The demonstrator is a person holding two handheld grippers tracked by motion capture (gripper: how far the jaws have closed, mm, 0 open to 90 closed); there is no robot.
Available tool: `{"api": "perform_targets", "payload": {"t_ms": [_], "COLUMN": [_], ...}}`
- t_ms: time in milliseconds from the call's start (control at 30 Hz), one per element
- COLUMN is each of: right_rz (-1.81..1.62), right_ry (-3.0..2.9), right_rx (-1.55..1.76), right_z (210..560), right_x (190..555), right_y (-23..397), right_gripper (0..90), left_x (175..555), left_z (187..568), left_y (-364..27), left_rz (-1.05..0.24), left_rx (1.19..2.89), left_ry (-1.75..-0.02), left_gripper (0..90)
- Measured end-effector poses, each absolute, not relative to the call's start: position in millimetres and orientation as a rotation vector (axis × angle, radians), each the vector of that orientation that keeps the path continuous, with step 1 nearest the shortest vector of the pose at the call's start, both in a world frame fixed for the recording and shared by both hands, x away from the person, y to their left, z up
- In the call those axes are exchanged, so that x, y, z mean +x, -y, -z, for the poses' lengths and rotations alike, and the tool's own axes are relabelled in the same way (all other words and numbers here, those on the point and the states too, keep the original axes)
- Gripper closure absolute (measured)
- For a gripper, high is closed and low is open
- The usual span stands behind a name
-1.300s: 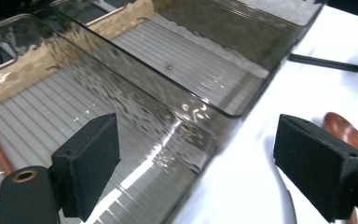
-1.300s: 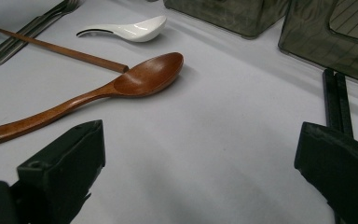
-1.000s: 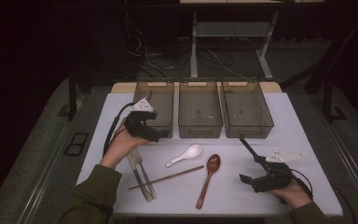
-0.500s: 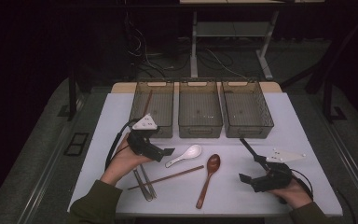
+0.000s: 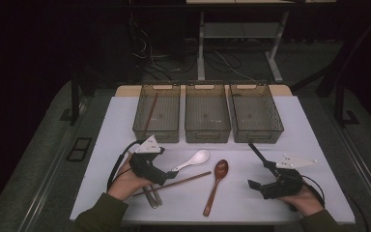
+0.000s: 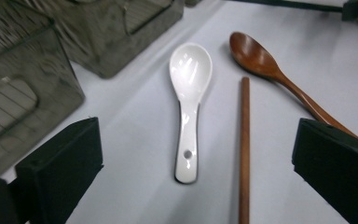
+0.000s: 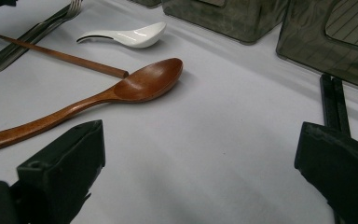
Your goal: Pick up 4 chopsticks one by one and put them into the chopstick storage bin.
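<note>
Three bins (image 5: 207,116) in row at far side of table (image 5: 314,145); chopstick (image 5: 149,112) in left bin. Before them, left to right: forks (image 5: 153,197), second chopstick (image 5: 183,181), soup spoon (image 5: 193,160), wooden spoon (image 5: 217,183). Left claw (image 5: 166,178) over forks; right claw (image 5: 256,166) well right.

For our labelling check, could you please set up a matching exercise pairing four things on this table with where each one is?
Things:
1. white spoon
2. wooden spoon
3. forks
4. loose chopstick

Places:
A. under the left hand-held gripper
B. right of the white spoon
C. straight ahead between the left hand-held gripper's open jaws
D. middle of the table, nearest the right hand-held gripper

Pairs: 1-C, 2-D, 3-A, 4-B
</note>
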State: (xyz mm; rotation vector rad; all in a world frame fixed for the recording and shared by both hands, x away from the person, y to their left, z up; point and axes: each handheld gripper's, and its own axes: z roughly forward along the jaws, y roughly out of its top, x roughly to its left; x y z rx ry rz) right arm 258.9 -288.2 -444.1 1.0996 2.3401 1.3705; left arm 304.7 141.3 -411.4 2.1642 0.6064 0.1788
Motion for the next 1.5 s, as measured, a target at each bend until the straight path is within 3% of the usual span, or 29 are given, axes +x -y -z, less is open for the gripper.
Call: {"api": "perform_targets", "payload": {"t_ms": [300, 767, 900, 1500], "right_rz": [-1.365, -1.367, -1.368, -1.368], "right_ry": [-2.339, -2.338, -2.338, -2.338], "right_rx": [1.099, 1.098, 1.101, 1.099], "right_z": [444, 444, 444, 445], "right_x": [259, 259, 259, 259], "right_y": [288, 289, 289, 289], "right_gripper": [1.6, 1.6, 1.6, 1.6], "left_x": [289, 288, 288, 287], "left_z": [424, 434, 438, 442], "left_y": [-144, -138, -136, -132], "left_rz": [-0.133, -0.053, -0.041, -0.049], "left_rx": [2.171, 2.288, 2.316, 2.368], "left_ry": [-0.586, -0.503, -0.497, -0.456], "left_gripper": [15.4, 54.0, 61.3, 78.4]}}
